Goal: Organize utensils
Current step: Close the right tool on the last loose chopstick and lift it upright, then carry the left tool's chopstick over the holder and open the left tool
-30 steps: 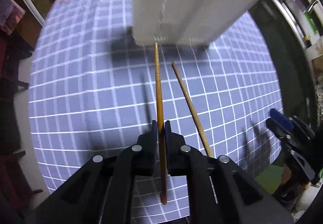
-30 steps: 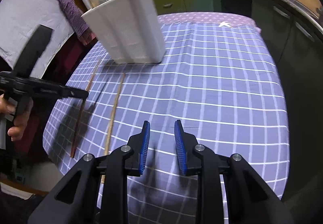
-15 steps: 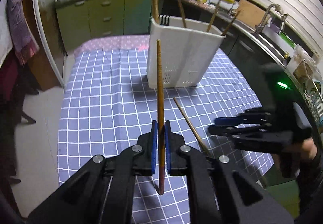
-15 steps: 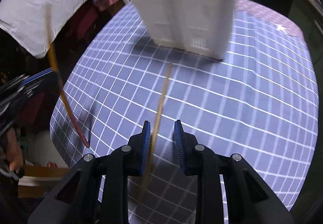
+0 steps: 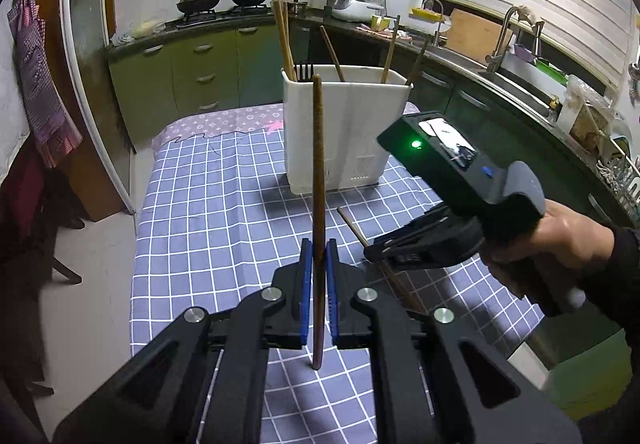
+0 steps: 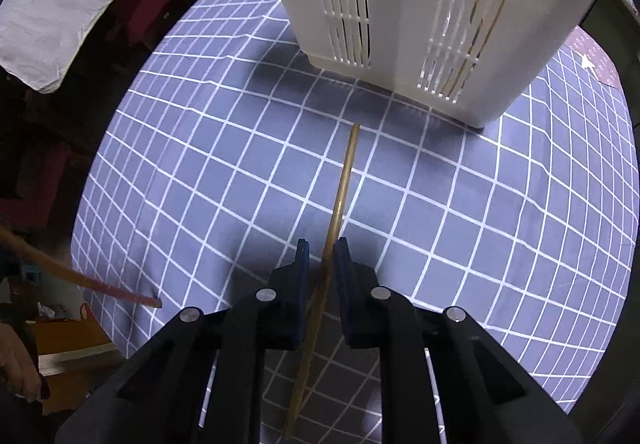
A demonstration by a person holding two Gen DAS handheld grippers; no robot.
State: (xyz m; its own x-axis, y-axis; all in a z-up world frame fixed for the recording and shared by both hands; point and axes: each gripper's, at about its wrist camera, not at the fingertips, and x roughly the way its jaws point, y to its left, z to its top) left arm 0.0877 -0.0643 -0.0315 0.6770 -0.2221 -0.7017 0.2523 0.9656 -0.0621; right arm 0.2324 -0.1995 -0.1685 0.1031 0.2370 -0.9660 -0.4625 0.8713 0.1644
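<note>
A: Now, left tongs [image 5: 319,264]?
B: Clamped on dark chopstick [image 5: 318,180], upright before white holder [image 5: 348,132].
A: Right tongs [image 6: 322,264]?
B: Closing around pale chopstick [image 6: 340,196] lying on desk [image 6: 200,164]; not yet pinched.

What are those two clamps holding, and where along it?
The left hand-held gripper clamps a dark chopstick near its lower end. The right hand-held gripper is closing around a lighter chopstick on the tablecloth, not yet gripping it.

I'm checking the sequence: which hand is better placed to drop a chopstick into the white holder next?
Left: the left gripper already clamps a chopstick upright before the white holder; the right gripper is just closing.
</note>
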